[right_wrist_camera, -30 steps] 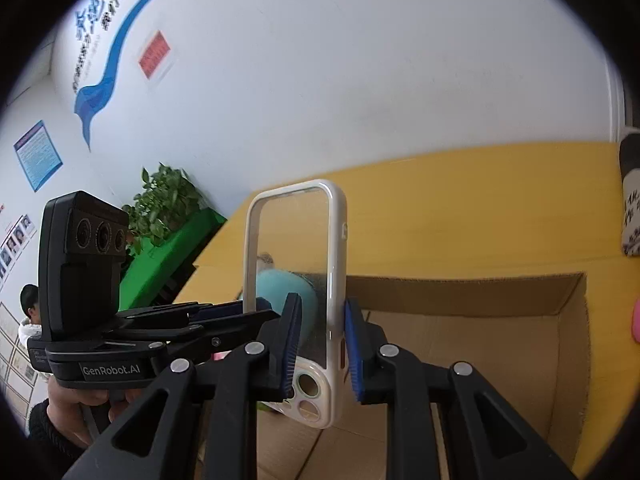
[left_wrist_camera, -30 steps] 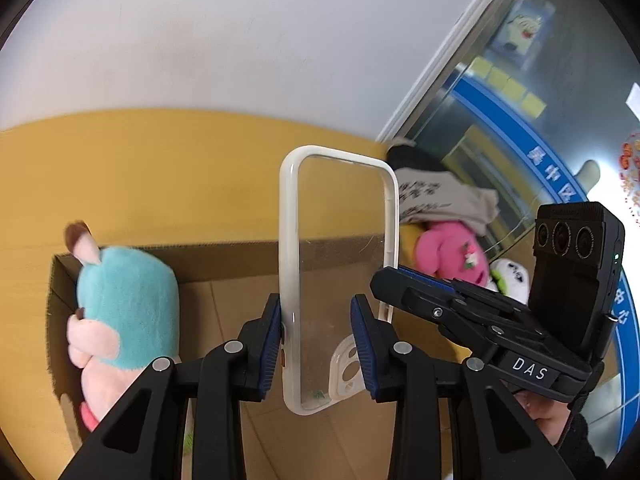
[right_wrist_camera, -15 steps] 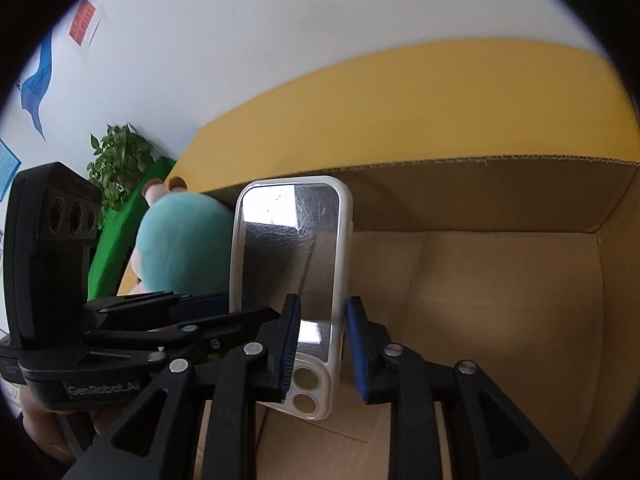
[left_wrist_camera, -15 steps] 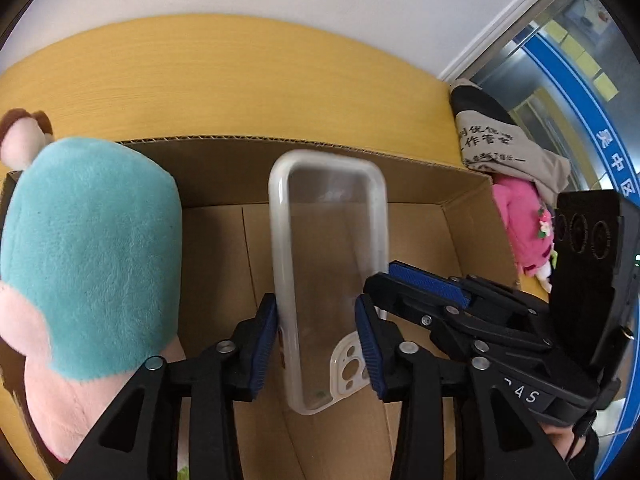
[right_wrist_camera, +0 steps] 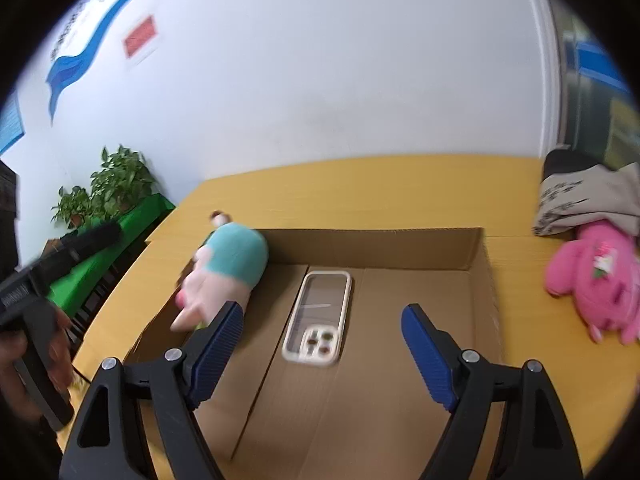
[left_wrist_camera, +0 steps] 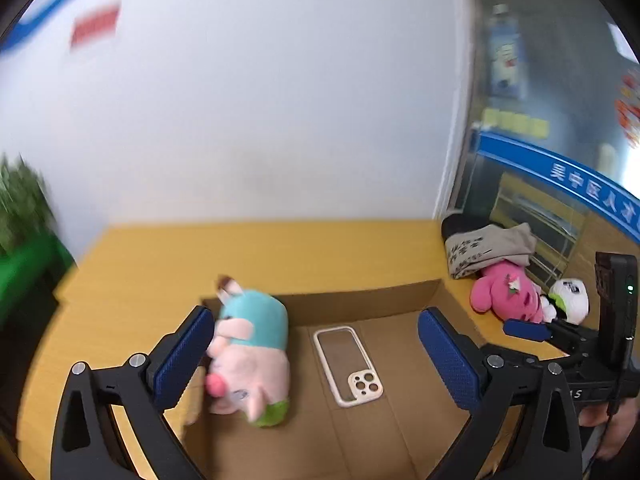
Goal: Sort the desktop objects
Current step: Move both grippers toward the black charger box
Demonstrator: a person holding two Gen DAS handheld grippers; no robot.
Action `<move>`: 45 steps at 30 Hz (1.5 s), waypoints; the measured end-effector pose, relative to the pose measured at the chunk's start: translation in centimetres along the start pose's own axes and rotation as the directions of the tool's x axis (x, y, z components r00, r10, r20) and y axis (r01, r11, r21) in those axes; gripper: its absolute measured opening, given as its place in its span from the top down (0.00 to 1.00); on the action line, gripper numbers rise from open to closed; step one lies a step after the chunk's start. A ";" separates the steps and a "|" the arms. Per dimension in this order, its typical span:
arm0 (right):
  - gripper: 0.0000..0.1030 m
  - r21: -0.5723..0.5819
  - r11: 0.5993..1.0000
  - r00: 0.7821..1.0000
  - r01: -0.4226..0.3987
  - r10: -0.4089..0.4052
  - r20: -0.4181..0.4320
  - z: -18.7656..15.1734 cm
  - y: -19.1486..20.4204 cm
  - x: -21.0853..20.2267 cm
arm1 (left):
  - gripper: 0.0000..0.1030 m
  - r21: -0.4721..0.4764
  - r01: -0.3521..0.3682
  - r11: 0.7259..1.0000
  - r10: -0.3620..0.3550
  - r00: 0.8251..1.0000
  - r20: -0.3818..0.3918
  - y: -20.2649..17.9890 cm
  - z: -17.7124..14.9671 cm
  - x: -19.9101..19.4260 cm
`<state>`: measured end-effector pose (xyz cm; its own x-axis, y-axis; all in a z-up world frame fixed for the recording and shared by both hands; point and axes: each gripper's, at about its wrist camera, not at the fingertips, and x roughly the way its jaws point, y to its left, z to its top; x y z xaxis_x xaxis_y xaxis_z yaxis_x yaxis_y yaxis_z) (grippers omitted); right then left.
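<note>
A clear phone case with a white rim (left_wrist_camera: 347, 365) lies flat on the floor of an open cardboard box (left_wrist_camera: 360, 300); it also shows in the right wrist view (right_wrist_camera: 319, 315). A teal and pink plush toy (left_wrist_camera: 252, 352) lies in the box's left side, also in the right wrist view (right_wrist_camera: 224, 276). My left gripper (left_wrist_camera: 316, 360) is open and empty above the box. My right gripper (right_wrist_camera: 322, 350) is open and empty above the box (right_wrist_camera: 476, 256), nearer its front.
The box stands on a yellow table (right_wrist_camera: 360, 184). A pink plush (right_wrist_camera: 600, 280), a small white plush (left_wrist_camera: 570, 296) and a folded grey cloth (right_wrist_camera: 588, 200) lie to the right of the box. Potted plants (right_wrist_camera: 108, 188) stand beyond the table's left end.
Both grippers held the phone case upright over the box, then opened and pulled back upward. The case now lies flat on the box floor.
</note>
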<state>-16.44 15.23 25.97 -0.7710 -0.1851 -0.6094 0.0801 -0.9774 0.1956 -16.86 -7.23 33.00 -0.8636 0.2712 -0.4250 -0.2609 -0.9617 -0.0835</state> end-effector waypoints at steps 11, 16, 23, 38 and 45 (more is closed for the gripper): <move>0.21 -0.048 0.992 0.992 0.113 -0.110 0.060 -6.3 3.6 -7.4 | 0.00 0.019 -0.095 0.995 0.093 0.993 0.077 -4.3 -6.7 -8.5; 0.21 -0.069 0.990 0.990 0.125 -0.120 0.076 -6.8 4.3 -9.3 | 0.00 0.014 -0.050 0.999 0.049 0.996 0.069 -5.4 -7.5 -9.9; 0.21 -0.061 0.990 0.989 0.124 -0.118 0.094 -8.0 4.7 -11.2 | 0.00 0.032 0.001 1.000 -0.002 0.999 0.037 -6.5 -8.3 -10.7; 0.21 0.059 0.998 0.992 -0.023 0.030 -0.119 -15.2 0.1 -7.7 | 0.00 -0.175 0.204 0.963 -0.234 0.956 -0.177 -4.9 -14.8 -6.7; 0.21 0.119 0.985 0.978 -0.123 0.141 -0.156 -16.8 -0.5 -5.5 | 0.12 -0.303 0.309 0.902 -0.390 0.884 -0.259 -5.3 -16.3 -2.2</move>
<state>-1.61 15.04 16.32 -0.6443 -0.3342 -0.6879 0.0986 -0.9282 0.3586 -6.55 -3.34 19.72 -0.5494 0.6047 -0.5767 -0.3718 -0.7950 -0.4794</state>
